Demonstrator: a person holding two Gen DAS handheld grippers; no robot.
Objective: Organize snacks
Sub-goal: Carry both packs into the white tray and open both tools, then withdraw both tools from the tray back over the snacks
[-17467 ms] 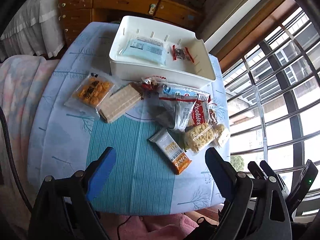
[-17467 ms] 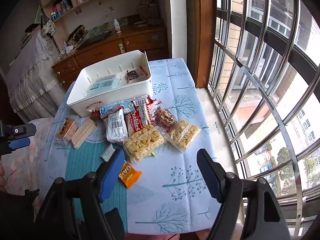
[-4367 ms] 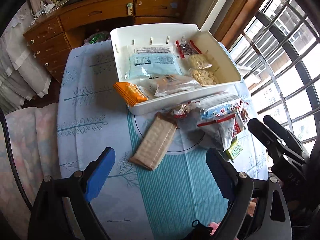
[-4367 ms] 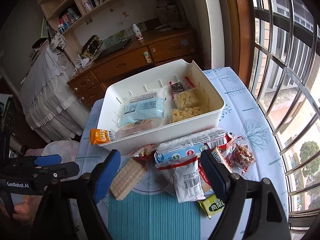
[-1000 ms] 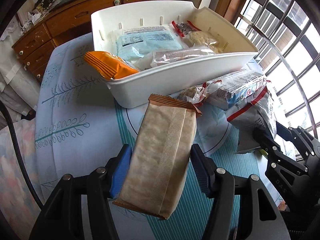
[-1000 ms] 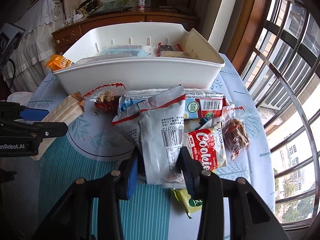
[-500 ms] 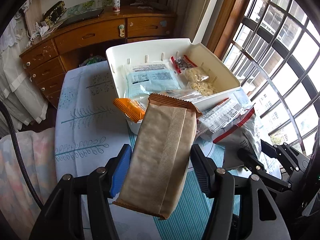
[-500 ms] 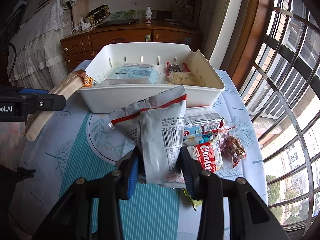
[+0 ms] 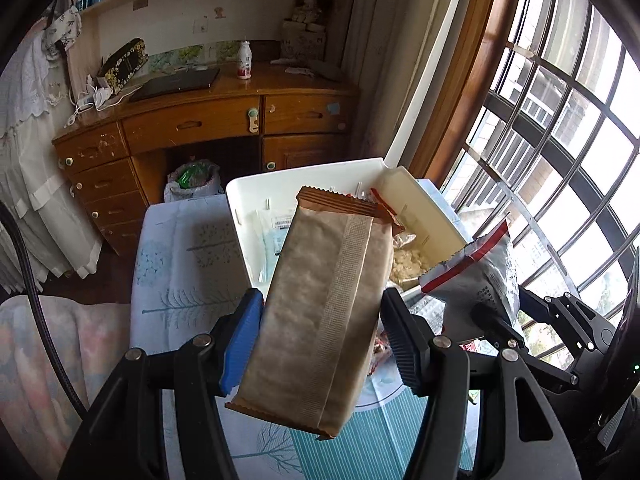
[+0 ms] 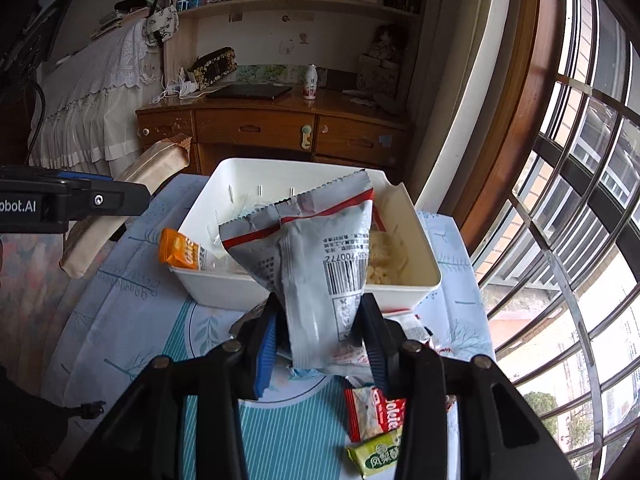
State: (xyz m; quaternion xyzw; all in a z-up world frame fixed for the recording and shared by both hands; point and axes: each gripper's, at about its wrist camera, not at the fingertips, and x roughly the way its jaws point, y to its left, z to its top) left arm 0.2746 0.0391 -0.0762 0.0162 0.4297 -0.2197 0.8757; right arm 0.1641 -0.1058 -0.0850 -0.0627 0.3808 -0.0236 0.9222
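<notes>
Two packets aloft: left gripper (image 9: 320, 328) clamped on brown wafer pack (image 9: 324, 312), right gripper (image 10: 320, 336) pinching grey bag (image 10: 316, 264), white bin (image 10: 424, 280) at twelve o'clock. Risk of collision over bin, or slipping from thin grip.

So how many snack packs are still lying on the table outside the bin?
2 clearly: a red cookie pack and a green packet, both near the table's front edge below the right tool. More wrappers peek out behind the held grey bag, so some may be hidden.
</notes>
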